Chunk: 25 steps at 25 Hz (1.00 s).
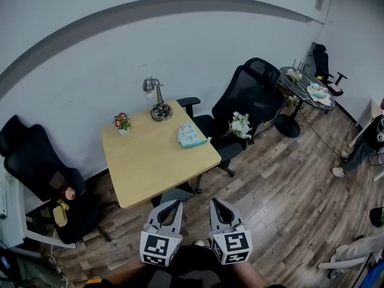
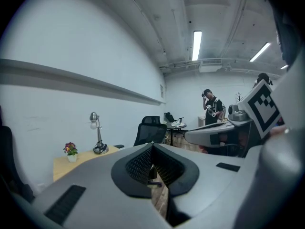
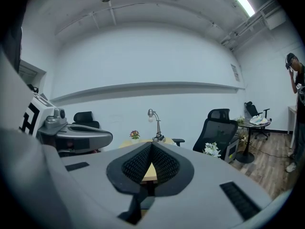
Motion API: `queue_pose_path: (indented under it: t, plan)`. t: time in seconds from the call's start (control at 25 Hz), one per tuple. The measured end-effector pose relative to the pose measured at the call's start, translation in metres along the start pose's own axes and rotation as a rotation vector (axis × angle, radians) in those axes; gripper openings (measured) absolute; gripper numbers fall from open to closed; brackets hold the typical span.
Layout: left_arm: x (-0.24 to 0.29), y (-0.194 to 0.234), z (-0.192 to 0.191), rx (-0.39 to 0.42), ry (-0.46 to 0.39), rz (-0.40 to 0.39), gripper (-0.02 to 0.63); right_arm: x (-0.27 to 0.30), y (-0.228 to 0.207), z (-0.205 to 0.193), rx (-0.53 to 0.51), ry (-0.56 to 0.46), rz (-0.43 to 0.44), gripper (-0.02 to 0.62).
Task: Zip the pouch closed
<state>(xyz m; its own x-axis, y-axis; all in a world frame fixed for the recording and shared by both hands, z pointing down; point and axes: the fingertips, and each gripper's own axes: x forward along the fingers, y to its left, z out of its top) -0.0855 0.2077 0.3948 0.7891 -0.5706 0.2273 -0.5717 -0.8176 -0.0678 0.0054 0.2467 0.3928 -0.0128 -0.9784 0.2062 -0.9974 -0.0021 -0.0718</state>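
A light blue pouch (image 1: pixel 192 135) lies on the wooden table (image 1: pixel 150 161), near the table's right edge. Both grippers are held side by side short of the table's near edge, over the wood floor, and point toward it. The left gripper (image 1: pixel 175 204) is shut with nothing between its pads. So is the right gripper (image 1: pixel 215 203), also empty. In the left gripper view the left gripper (image 2: pixel 152 146) shows its jaws closed together, with the table (image 2: pixel 76 162) far off at the left. The right gripper (image 3: pixel 151 144) covers most of the table in the right gripper view, and the pouch is hidden there.
On the table's far side stand a desk lamp (image 1: pixel 157 101) and a small flower pot (image 1: pixel 122 123). Black office chairs (image 1: pixel 42 173) flank the table; the right one (image 1: pixel 249 98) holds white flowers (image 1: pixel 241 125). A round table (image 1: pixel 307 89) and people (image 1: pixel 360 149) are at the right.
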Motion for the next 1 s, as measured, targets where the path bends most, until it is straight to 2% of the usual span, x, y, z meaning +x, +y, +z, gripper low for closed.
queue_pose_path:
  t: [0.4, 0.64, 1.0]
  plan:
    - [0.042, 0.007, -0.001, 0.023, 0.045, 0.047, 0.009, 0.042, -0.023, -0.009, 0.000, 0.053, 0.076, 0.015]
    - [0.089, 0.038, -0.011, -0.025, 0.080, 0.044, 0.009, 0.093, -0.042, -0.015, -0.003, 0.111, 0.068, 0.015]
    - [0.173, 0.081, -0.005, -0.037, 0.101, 0.017, 0.009, 0.173, -0.086, -0.013, -0.051, 0.193, 0.052, 0.015]
